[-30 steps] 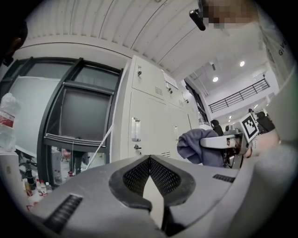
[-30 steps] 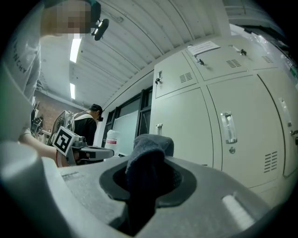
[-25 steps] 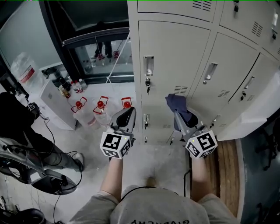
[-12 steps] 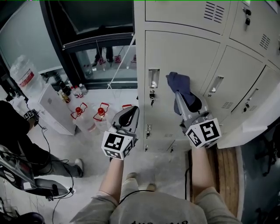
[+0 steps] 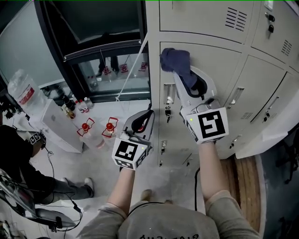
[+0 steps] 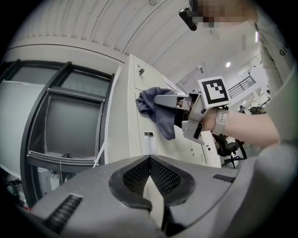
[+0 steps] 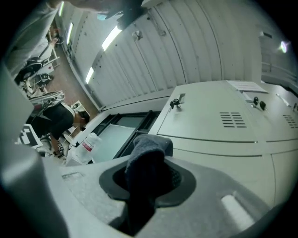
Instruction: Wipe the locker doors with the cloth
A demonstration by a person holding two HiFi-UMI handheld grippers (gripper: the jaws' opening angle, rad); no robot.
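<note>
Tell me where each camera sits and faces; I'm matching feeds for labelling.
Head view: on the head, steeply down at lockers and floor; both forearms, left gripper, right gripper show.
Left gripper view: on that gripper, along its shut jaws toward the lockers; right forearm shows.
Right gripper view: on that gripper, along jaws clamping the cloth, toward lockers.
Shared: cloth, in all three.

1. Dark print ran along the grey shirt (image 5: 163,223) at the near edge of the head view, cut off and unreadable. The left gripper view showed what looked like "GI" on it.
2. The cubes on the left gripper (image 5: 147,115) and right gripper (image 5: 180,79) bore black-and-white square markers, with no letters or numbers.
3. The water bottle (image 5: 19,84) at far left carried a red-and-white label (image 5: 28,80), its print too small to read.
4. A white slip (image 5: 269,4) on a far-right locker door (image 5: 280,32) was unreadable.
</note>
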